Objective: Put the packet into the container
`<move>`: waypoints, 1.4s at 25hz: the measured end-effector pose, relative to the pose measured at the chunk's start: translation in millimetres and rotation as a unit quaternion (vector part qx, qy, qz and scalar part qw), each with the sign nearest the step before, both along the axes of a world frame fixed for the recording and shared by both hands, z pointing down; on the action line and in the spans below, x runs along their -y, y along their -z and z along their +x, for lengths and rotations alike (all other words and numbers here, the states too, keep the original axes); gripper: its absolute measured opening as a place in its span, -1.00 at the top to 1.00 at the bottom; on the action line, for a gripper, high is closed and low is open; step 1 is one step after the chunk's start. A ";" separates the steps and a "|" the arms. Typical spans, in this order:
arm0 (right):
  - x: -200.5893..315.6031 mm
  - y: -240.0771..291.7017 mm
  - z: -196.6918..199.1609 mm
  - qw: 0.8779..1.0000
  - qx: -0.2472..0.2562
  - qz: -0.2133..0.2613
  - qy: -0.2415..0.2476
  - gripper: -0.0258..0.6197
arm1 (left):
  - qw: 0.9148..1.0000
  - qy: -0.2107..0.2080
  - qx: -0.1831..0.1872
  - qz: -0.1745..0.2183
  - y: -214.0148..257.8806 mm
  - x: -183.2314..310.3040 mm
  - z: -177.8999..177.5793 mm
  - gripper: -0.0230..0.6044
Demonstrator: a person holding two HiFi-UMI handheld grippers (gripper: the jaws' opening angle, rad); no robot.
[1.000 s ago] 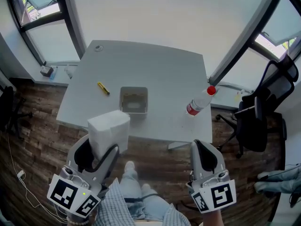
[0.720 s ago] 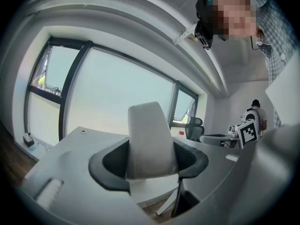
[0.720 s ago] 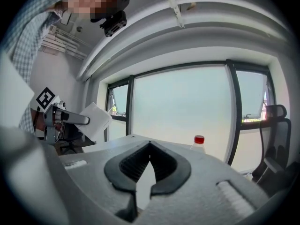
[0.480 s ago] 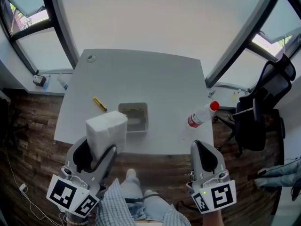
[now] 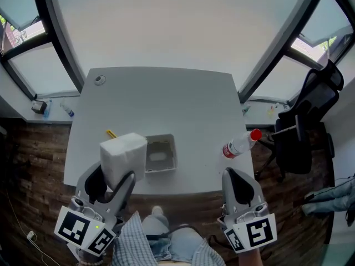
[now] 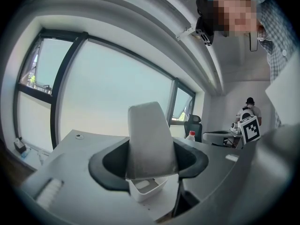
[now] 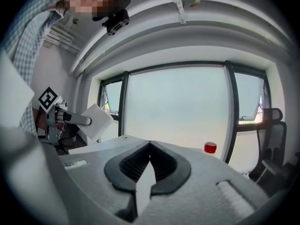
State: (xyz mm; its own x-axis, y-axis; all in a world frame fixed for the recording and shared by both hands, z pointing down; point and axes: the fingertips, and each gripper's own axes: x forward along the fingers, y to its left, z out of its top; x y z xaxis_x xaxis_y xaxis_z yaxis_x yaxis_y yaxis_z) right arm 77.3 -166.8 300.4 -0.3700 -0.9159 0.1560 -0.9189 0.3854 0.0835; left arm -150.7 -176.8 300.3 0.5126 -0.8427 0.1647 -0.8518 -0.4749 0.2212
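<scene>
Left hand-held gripper, packet upright

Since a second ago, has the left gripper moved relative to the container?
Yes: forward. The packet in the left gripper was short of the container; now it is level with it, at its left.

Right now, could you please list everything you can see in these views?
table: one, grey, centre.
container: one, pale grey, near the table's front edge.
packet: one, white, just left of the container.
bottle: one, clear with red cap, table's right edge.
yellow item: one, mostly hidden behind the packet.
chair: one, black, right of the table.
legs: blue jeans, bottom centre.
left gripper: grey, jaws holding the packet.
right gripper: grey, jaws together, empty.
</scene>
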 end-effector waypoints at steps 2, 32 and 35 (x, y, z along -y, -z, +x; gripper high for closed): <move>2.9 -0.4 -3.5 1.000 0.000 0.000 -0.003 0.92 | 1.000 -0.003 0.000 0.000 -1.4 4.6 -2.8 0.10; 33.1 -0.2 31.0 1.000 -0.007 -0.007 0.007 0.92 | 0.994 -0.031 0.073 -0.081 -50.3 50.1 42.4 0.10; 34.9 -0.4 36.1 1.000 -0.008 -0.007 0.003 0.92 | 0.991 -0.045 0.087 -0.092 -68.5 55.9 46.6 0.10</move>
State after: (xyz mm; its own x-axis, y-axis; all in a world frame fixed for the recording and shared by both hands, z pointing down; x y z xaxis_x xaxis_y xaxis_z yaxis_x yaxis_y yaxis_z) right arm 113.4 -201.7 300.8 -0.3737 -0.9111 0.1738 -0.9149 0.3929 0.0922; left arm -104.1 -232.7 368.7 0.5351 -0.7421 0.4038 -0.8404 -0.5162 0.1650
